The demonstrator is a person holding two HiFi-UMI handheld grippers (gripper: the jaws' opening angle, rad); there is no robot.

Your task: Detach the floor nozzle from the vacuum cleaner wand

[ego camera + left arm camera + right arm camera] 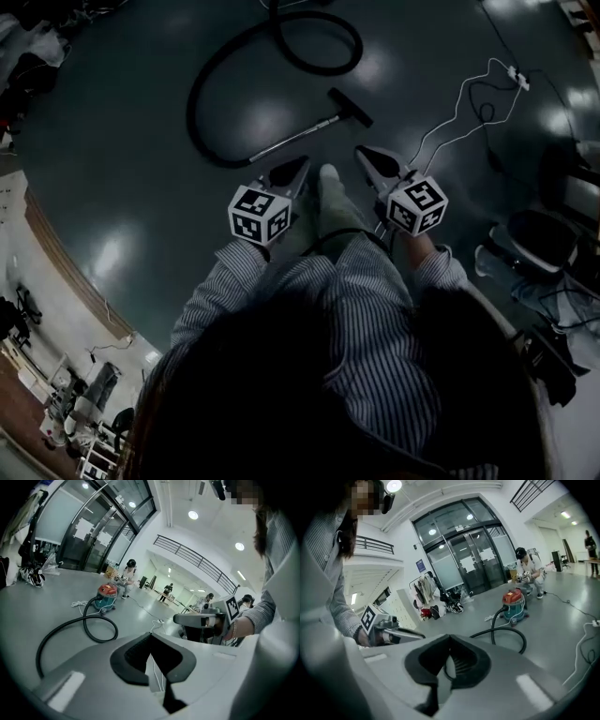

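In the head view the black floor nozzle point(349, 106) lies on the dark floor on the end of the silver wand point(295, 138), which joins a looping black hose point(202, 84). My left gripper point(302, 165) and right gripper point(363, 152) are held side by side above the floor, short of the wand, both shut with nothing between the jaws. In the left gripper view the left gripper point(151, 641) is shut; in the right gripper view the right gripper point(450, 641) is shut. The hose runs to a red and teal vacuum canister point(514, 603) point(107, 596). Neither gripper view shows the nozzle.
A white power cable with a strip point(487, 84) trails on the floor at the right. Dark bags and gear point(539, 239) sit at the right edge. A person crouches by the canister point(529, 569); a clothes rack point(426, 590) stands by the glass doors.
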